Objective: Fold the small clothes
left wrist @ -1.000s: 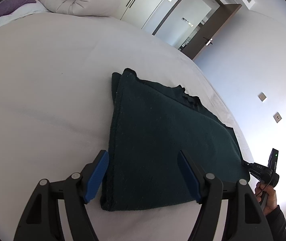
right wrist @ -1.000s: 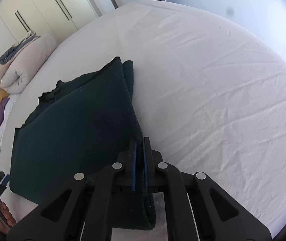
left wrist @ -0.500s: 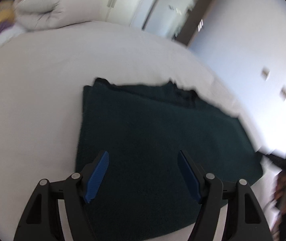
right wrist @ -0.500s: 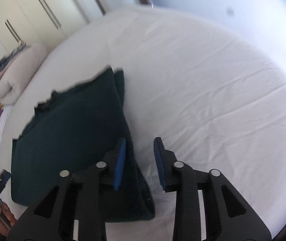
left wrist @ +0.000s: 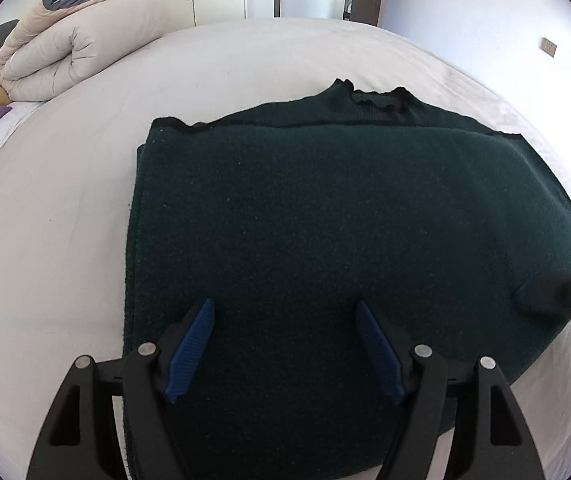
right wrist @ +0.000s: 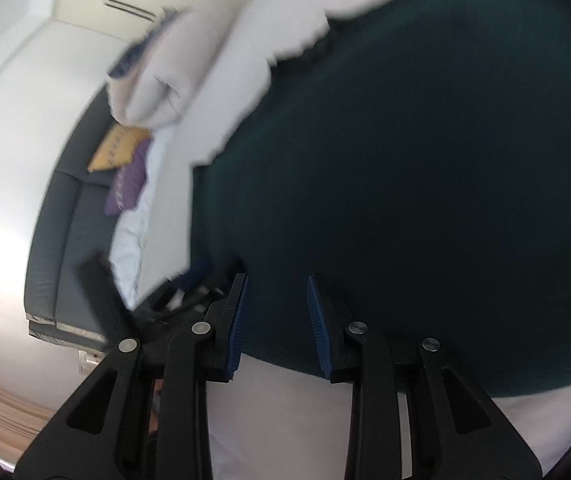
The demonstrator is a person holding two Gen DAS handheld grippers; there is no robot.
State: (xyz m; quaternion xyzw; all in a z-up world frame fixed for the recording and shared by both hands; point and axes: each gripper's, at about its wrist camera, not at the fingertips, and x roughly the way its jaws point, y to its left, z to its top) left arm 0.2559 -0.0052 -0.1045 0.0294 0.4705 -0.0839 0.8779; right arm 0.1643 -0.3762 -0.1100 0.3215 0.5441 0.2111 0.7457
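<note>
Left wrist view: both claws, left claw (left wrist: 285, 350) and right claw (right wrist: 277, 320), hover spread above the half-folded green garment (left wrist: 345, 220); next, pinch an edge.

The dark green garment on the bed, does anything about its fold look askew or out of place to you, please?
Slightly. On the dark green garment the top layer stops short of the far edge, so a strip of the under layer and the ragged collar stick out beyond it. Otherwise it lies flat on the white sheet; no damage is visible.
</note>
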